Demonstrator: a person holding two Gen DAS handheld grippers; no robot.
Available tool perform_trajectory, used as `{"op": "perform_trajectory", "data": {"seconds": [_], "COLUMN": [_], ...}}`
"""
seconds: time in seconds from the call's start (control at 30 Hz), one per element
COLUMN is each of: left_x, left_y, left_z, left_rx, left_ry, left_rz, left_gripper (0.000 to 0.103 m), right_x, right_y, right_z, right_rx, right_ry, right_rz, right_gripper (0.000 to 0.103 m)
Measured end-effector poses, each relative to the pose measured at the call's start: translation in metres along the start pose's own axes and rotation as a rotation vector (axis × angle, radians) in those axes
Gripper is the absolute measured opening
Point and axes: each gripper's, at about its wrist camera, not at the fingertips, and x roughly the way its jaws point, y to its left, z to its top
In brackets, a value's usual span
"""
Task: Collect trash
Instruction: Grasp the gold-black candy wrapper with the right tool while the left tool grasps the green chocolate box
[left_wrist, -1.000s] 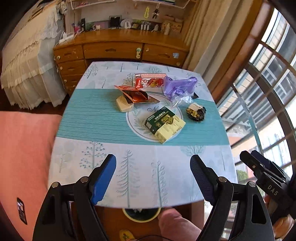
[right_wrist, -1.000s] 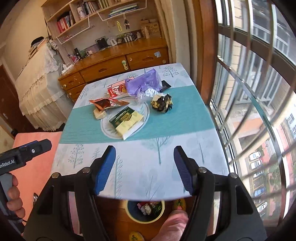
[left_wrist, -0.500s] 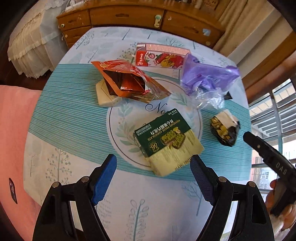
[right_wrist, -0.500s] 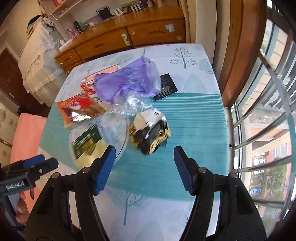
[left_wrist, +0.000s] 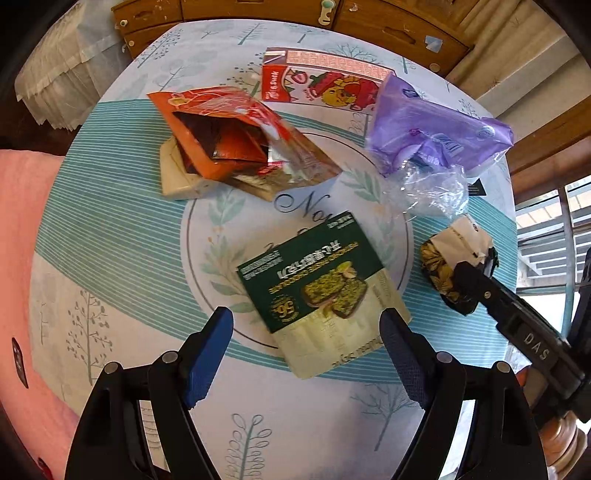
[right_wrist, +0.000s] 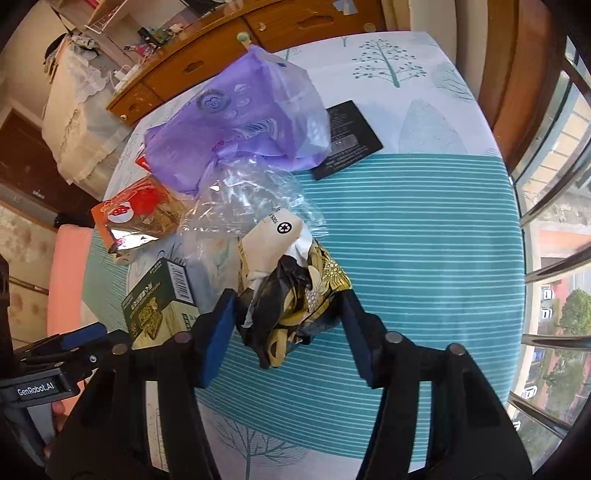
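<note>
Trash lies on the table. A green and cream box (left_wrist: 317, 291) sits between the tips of my open left gripper (left_wrist: 306, 328); it also shows in the right wrist view (right_wrist: 159, 306). A crumpled black and gold wrapper (right_wrist: 291, 295) lies between the open fingers of my right gripper (right_wrist: 288, 314); it also shows in the left wrist view (left_wrist: 450, 266). An orange foil pouch (left_wrist: 229, 136), a red strawberry carton (left_wrist: 325, 81), a purple bag (right_wrist: 240, 118) and clear plastic (right_wrist: 243, 203) lie farther back.
A black card (right_wrist: 347, 140) lies by the purple bag. A cream block (left_wrist: 181, 177) sits under the orange pouch. A wooden dresser (right_wrist: 258, 40) stands behind the table. Windows (right_wrist: 554, 184) run along the right, and a pink seat (left_wrist: 18, 240) is at the left.
Both grippers have moved forward and down over the table. The left one now straddles the green box and the right one now straddles the black and gold wrapper.
</note>
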Motion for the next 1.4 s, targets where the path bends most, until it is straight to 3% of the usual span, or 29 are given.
{"op": "perform_trajectory", "data": {"seconds": [0.3, 0.73, 1.0, 1.4], "left_x": [0.025, 0.046, 0.052, 0.056], "left_y": [-0.031, -0.066, -0.079, -0.059], "left_z": [0.022, 0.046, 0.050, 0.041], "left_rx": [-0.058, -0.115, -0.101, -0.075], "left_ry": [0.076, 0.067, 0.057, 0.045], "left_rz": [0.003, 0.205, 0.209, 0.177], "left_gripper": [0.084, 0.084, 0.085, 0.093], "right_x": [-0.003, 0.000, -0.003, -0.002], "right_y": [0.010, 0.008, -0.001, -0.002], "right_z": [-0.014, -0.018, -0.016, -0.016], "right_rx": [-0.073, -0.063, -0.042, -0.031], "right_ry": [0.003, 0.027, 0.032, 0.034], "right_rz": [0.026, 0.074, 0.088, 0.085], "right_gripper": [0.046, 0.045, 0.045, 0.045]}}
